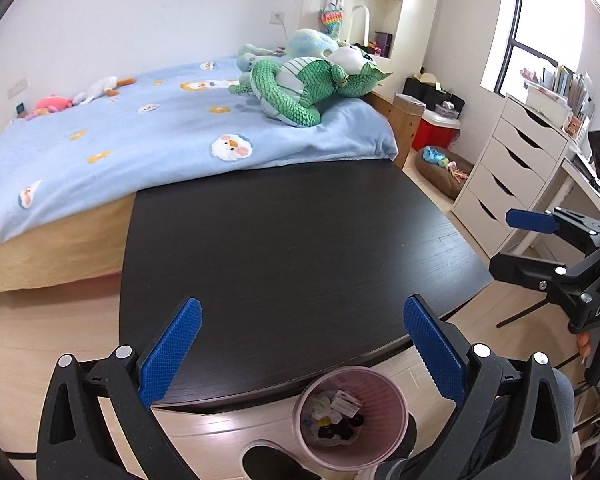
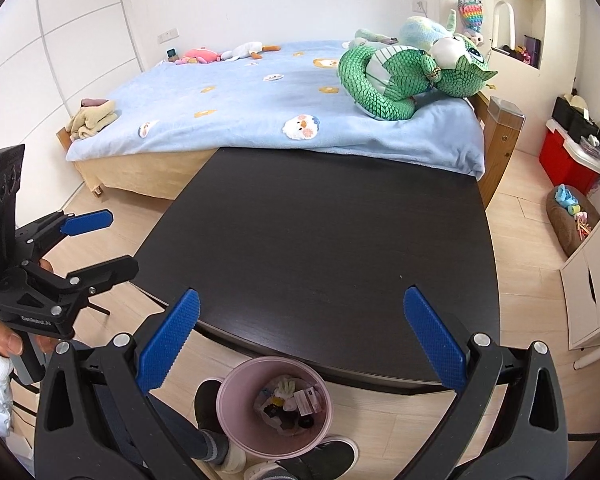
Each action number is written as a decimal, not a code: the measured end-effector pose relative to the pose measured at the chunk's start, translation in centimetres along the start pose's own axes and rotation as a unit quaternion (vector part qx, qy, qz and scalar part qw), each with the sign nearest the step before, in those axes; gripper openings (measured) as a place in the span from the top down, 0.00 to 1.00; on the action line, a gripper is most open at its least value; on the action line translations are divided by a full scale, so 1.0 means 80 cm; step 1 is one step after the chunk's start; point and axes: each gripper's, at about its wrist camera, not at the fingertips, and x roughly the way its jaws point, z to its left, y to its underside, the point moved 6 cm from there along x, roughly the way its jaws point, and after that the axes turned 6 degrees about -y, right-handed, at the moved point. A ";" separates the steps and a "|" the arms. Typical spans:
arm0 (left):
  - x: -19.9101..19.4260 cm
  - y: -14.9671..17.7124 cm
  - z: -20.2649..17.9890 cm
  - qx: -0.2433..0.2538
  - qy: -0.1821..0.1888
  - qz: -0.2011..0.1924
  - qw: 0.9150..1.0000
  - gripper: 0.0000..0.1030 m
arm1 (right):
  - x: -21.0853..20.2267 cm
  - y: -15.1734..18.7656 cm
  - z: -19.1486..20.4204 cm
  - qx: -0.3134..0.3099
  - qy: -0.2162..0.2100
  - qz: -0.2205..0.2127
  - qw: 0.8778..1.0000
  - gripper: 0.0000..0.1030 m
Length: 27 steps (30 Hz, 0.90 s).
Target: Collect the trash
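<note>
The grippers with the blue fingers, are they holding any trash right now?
No, nothing is held. The left gripper and right gripper are both open and empty above the dark table. The trash sits in the pink bin.

The pink bin (image 1: 350,420) at the bottom holds scraps too small to identify. The white drawer unit (image 2: 592,280) is cut off at the right edge. The person's hand (image 2: 0,338) at lower left is mostly hidden.

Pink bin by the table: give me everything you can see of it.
The pink bin is a round, tapered wastebasket, plastic by the look of it, standing upright on the light wood floor just off the near edge of the dark table. A thin liner shows inside. It holds mixed trash: white crumpled bits, a small printed box, dark pieces. A person's shoes sit right beside its base. Neither gripper touches it.
</note>
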 end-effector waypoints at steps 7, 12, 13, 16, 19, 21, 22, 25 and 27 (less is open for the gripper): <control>0.001 0.002 0.001 -0.005 0.006 0.002 1.000 0.06 | 0.003 0.001 -0.002 0.000 0.000 0.002 1.000 0.03; 0.004 0.003 0.000 -0.005 0.007 0.005 1.000 0.06 | 0.003 0.001 -0.002 -0.001 0.001 0.002 1.000 0.03; 0.004 0.003 0.000 -0.005 0.007 0.006 1.000 0.06 | 0.004 0.001 -0.002 -0.001 0.001 0.002 1.000 0.03; 0.004 0.003 -0.001 -0.005 0.007 0.006 1.000 0.06 | 0.003 0.001 -0.002 -0.001 0.001 0.003 1.000 0.03; 0.004 0.003 -0.001 -0.005 0.007 0.005 1.000 0.06 | 0.004 0.002 -0.004 -0.001 0.002 0.003 1.000 0.03; 0.004 0.003 -0.001 -0.004 0.007 0.005 1.000 0.06 | 0.004 0.002 -0.004 -0.002 0.002 0.003 1.000 0.03; 0.004 0.003 -0.001 -0.005 0.007 0.006 1.000 0.06 | 0.005 0.002 -0.004 -0.002 0.003 0.003 1.000 0.03; 0.004 0.003 -0.001 -0.005 0.007 0.005 1.000 0.06 | 0.004 0.002 -0.004 -0.002 0.002 0.004 1.000 0.03; 0.004 0.003 -0.001 -0.007 0.008 0.006 1.000 0.06 | 0.004 0.002 -0.004 -0.002 0.003 0.004 1.000 0.03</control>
